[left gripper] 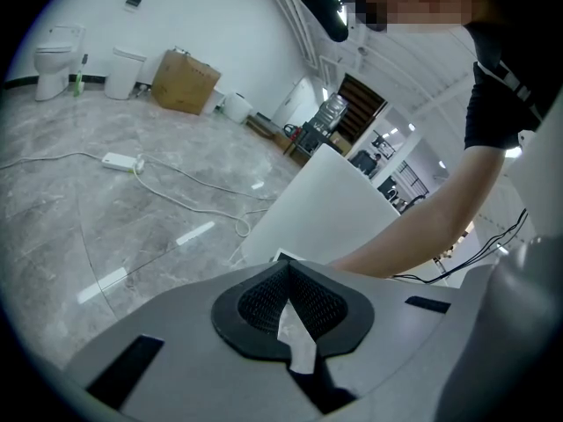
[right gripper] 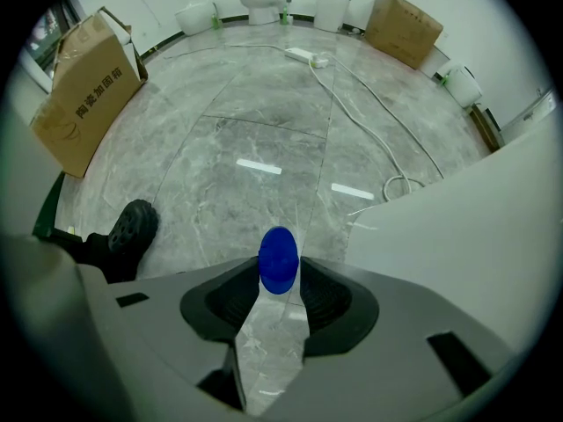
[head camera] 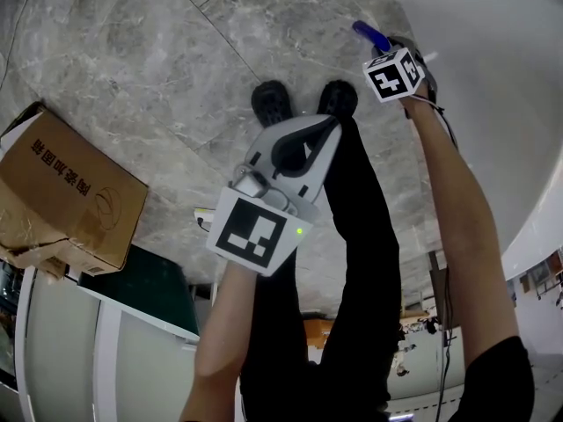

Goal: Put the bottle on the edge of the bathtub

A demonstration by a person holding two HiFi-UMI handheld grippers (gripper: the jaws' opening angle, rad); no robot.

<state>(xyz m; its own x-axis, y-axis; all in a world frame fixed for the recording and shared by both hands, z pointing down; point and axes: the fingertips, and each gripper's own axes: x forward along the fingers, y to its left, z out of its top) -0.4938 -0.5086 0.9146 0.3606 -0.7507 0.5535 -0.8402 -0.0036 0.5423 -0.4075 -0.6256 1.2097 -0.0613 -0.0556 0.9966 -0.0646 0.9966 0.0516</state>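
Blue round-ended bottle [right gripper: 278,260] is clamped in the right gripper [right gripper: 279,276], up in the air and not on the tub.

Head view: the right gripper [head camera: 387,49] sits at about 1 o'clock with the bottle [head camera: 369,32] poking out of it, and the smooth white curved bathtub [head camera: 493,86] is just beside it at 2 o'clock. The left gripper [head camera: 327,128] is dead centre over the grey marble floor [head camera: 132,69], and its own view shows its jaws pressed together on nothing. There's a brown cardboard box [head camera: 62,196] at 9 o'clock.
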